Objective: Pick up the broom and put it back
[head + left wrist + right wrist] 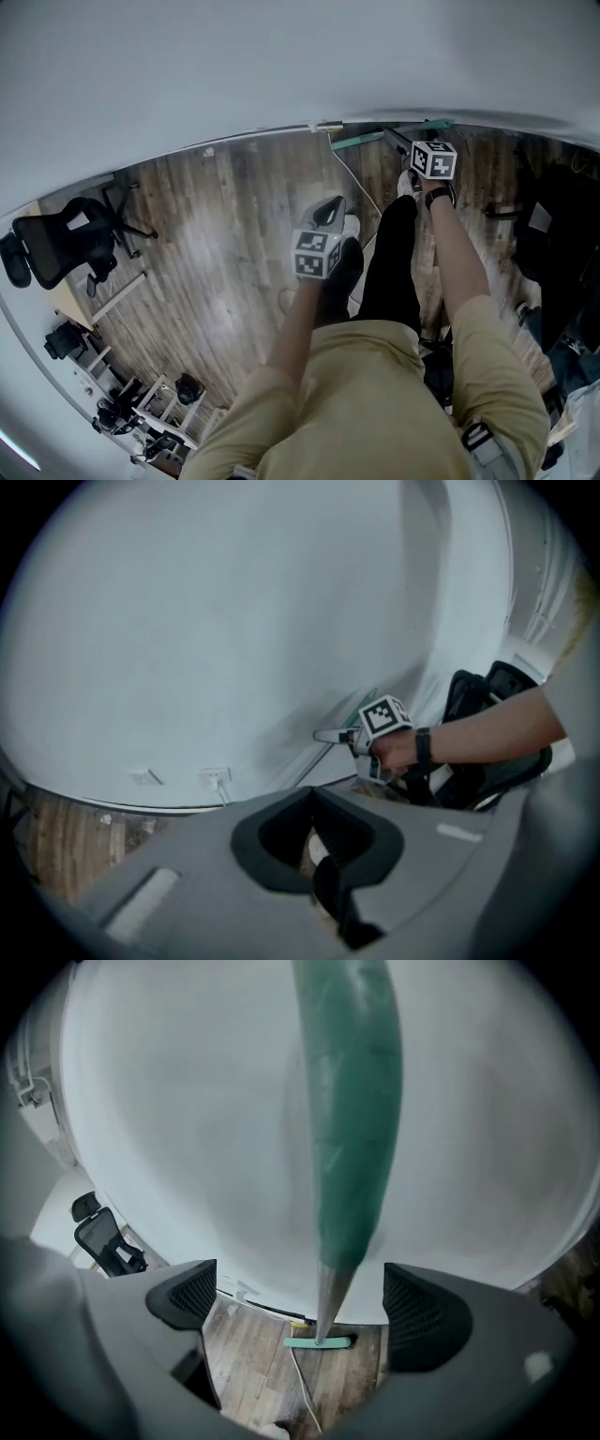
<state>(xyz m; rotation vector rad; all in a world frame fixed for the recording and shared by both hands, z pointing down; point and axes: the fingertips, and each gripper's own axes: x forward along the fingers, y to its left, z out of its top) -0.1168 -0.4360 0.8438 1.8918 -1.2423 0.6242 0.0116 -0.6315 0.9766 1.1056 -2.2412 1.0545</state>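
Observation:
The broom leans against the white wall. Its green grip (352, 1129) and metal shaft run between my right gripper's jaws, and its green head (319, 1342) rests on the wood floor at the wall's foot. My right gripper (305, 1307) stands open, with both pads well clear of the shaft. In the head view the broom head (375, 138) lies by the baseboard, with the right gripper (401, 142) over it. My left gripper (330, 208) hangs lower and to the left, shut with nothing in it. From the left gripper (314, 794) view, the right gripper (339, 735) points at the wall.
A white cable (361, 192) runs across the wood floor from wall outlets (214, 778). A black office chair (56, 248) stands at far left, and another dark chair (553, 244) at right. A rack with small items (141, 412) is at lower left.

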